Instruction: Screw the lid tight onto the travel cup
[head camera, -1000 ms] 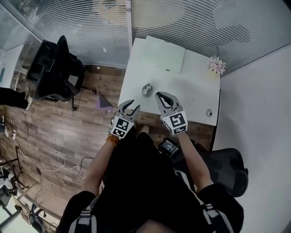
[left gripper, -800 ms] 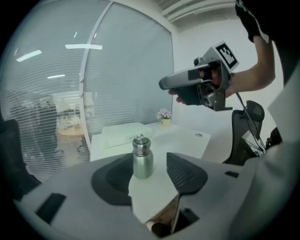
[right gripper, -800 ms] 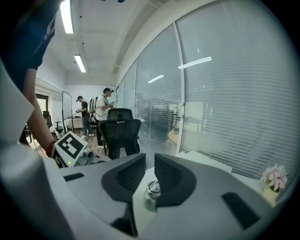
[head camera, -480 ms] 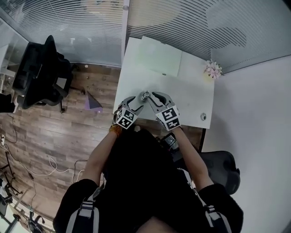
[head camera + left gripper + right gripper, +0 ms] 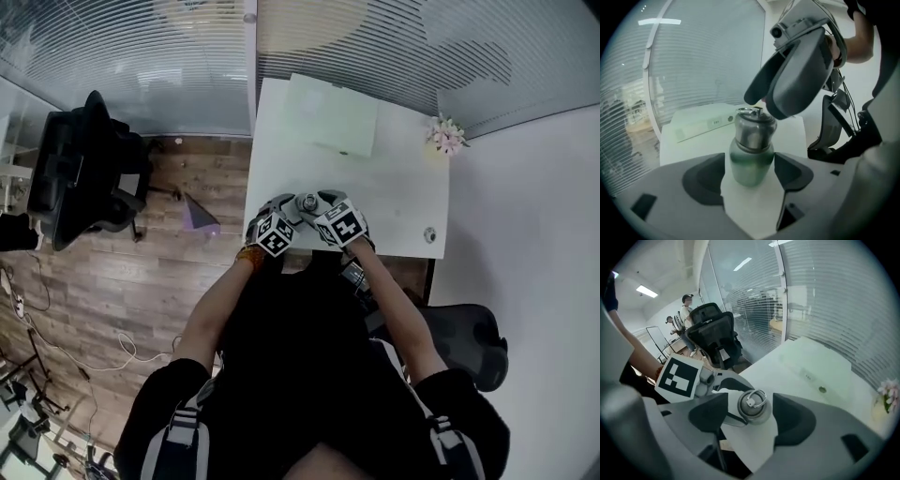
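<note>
The travel cup (image 5: 307, 202) is stood upright on the white table (image 5: 394, 187), close to the near edge & nearer the near-left corner than the near-right. Its lower body is seen as green, the upper part as bare steel. The lid (image 5: 752, 405) is sat on top, w/ a small wire ring lying on it.

The L gripper (image 5: 750, 174) is brought in low from the near-left side, angled down. Its jaws have just been opening & are spread wide, w/ the cup's green body stood btwn them. A thin strip of table is seen btwn the cup & the pad (image 5: 705, 180) at the view's left. The other pad is just beside the cup wall, and whether it touches cannot be told. No squeeze is shown.

The R gripper (image 5: 751, 419) is held over the cup from the near-right, pointed steeply down. Its jaws have also just been opening & are set wide apart. The lid is framed btwn the two dark pads (image 5: 710, 416) w/ table showing on either side, so nothing is pinched. In the left gripper view the R gripper is seen just above the lid.

Other items on the table: a pale sheet (image 5: 333, 117) laid by the far edge, pink flowers (image 5: 446, 134) at the far-right corner, a small round obj. (image 5: 430, 234) by the near-right corner. A black office chair (image 5: 89, 159) is stood on the wood floor (image 5: 169, 272), well off the table's left edge.
</note>
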Action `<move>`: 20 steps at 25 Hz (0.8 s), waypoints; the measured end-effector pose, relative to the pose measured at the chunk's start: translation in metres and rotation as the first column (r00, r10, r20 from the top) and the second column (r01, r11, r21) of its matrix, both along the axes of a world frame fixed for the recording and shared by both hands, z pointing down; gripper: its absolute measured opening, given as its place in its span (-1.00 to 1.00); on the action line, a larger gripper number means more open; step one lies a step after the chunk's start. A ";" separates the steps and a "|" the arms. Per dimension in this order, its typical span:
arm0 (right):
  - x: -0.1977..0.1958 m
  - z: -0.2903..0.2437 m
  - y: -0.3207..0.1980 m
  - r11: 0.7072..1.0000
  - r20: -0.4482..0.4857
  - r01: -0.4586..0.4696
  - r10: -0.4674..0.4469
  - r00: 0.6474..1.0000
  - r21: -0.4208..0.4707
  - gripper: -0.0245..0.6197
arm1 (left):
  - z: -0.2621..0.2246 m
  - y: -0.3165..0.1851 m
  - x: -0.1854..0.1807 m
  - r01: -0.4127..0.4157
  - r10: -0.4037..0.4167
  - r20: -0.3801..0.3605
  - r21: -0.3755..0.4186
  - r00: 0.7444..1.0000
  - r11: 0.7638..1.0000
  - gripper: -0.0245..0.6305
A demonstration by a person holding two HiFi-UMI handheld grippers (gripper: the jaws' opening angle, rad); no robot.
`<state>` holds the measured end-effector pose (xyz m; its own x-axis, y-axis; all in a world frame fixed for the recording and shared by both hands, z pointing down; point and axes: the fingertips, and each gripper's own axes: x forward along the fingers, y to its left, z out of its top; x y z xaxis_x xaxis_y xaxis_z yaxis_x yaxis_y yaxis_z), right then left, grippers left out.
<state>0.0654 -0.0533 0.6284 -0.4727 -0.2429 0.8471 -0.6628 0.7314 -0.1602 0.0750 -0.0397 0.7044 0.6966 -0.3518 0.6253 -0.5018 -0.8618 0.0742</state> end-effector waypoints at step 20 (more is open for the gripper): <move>-0.007 0.025 0.005 0.965 -0.045 0.245 -0.250 0.967 -0.098 -0.20 | 0.028 0.004 0.007 -0.186 0.187 0.036 -0.041 0.982 0.982 0.08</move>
